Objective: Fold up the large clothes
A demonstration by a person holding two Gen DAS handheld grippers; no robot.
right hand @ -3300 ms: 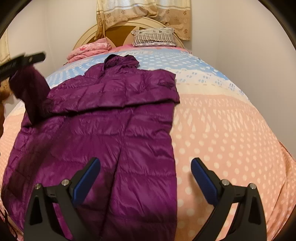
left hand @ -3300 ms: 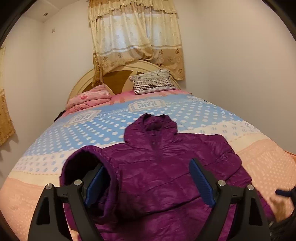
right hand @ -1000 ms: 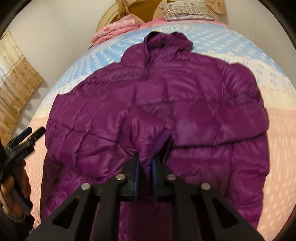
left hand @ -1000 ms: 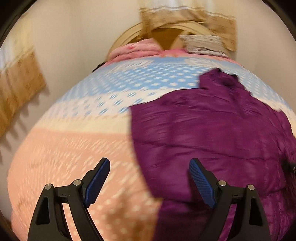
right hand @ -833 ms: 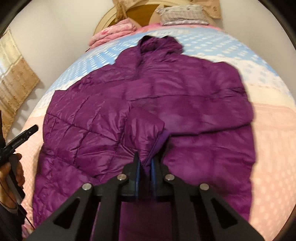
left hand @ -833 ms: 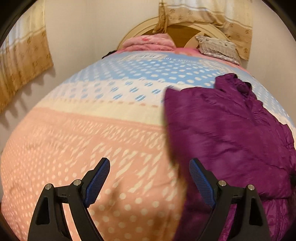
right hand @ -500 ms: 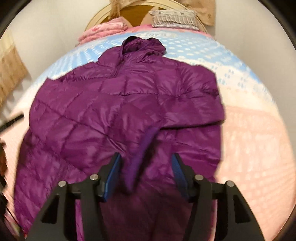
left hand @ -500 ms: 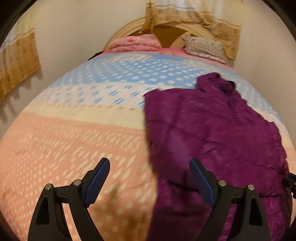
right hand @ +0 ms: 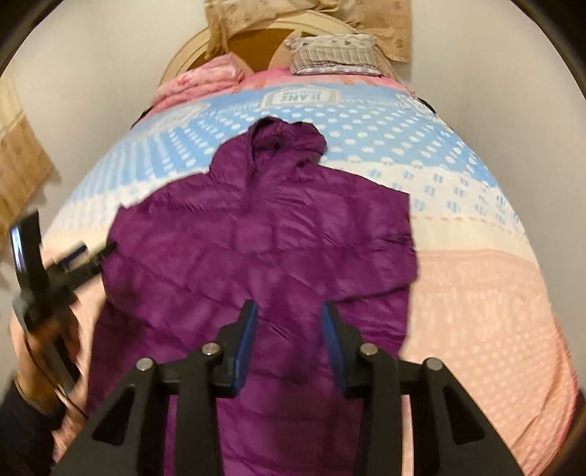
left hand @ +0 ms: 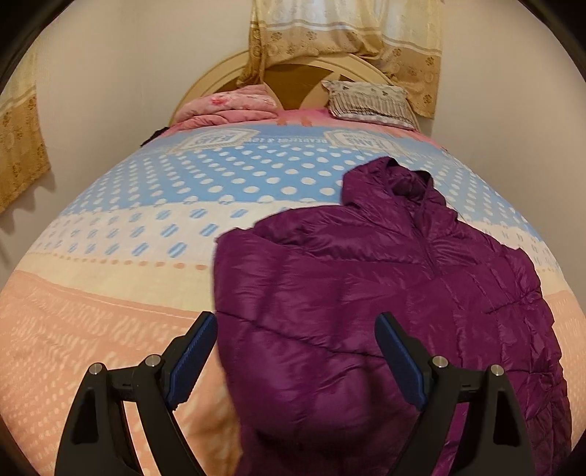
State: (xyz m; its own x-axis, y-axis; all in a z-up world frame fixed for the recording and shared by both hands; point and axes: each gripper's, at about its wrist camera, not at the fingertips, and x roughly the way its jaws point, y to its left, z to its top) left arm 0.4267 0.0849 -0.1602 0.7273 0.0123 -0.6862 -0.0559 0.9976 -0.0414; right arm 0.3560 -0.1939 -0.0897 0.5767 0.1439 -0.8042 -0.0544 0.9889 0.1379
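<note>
A purple hooded puffer jacket [right hand: 263, 238] lies flat on the bed, hood toward the headboard and sleeves folded in over its body. My right gripper [right hand: 290, 311] hovers above its lower middle. Its jaws are a little apart and closing, with nothing between the blue pads. In the left wrist view the jacket [left hand: 384, 285] fills the right half. My left gripper [left hand: 295, 329] stands wide open over the jacket's left edge and holds nothing. The left gripper [right hand: 55, 263], held in a person's hand, also shows at the left of the right wrist view.
The bed cover [left hand: 110, 329] is peach near me and blue with white dots farther back. A folded pink blanket [left hand: 227, 106] and a striped pillow [left hand: 370, 100] lie at the headboard. Walls stand close on both sides, and a curtain [left hand: 344, 33] hangs behind.
My right gripper let go of the purple sleeve cuff it pinched and rose above the jacket. The left view swung right, so the jacket now lies under the left gripper.
</note>
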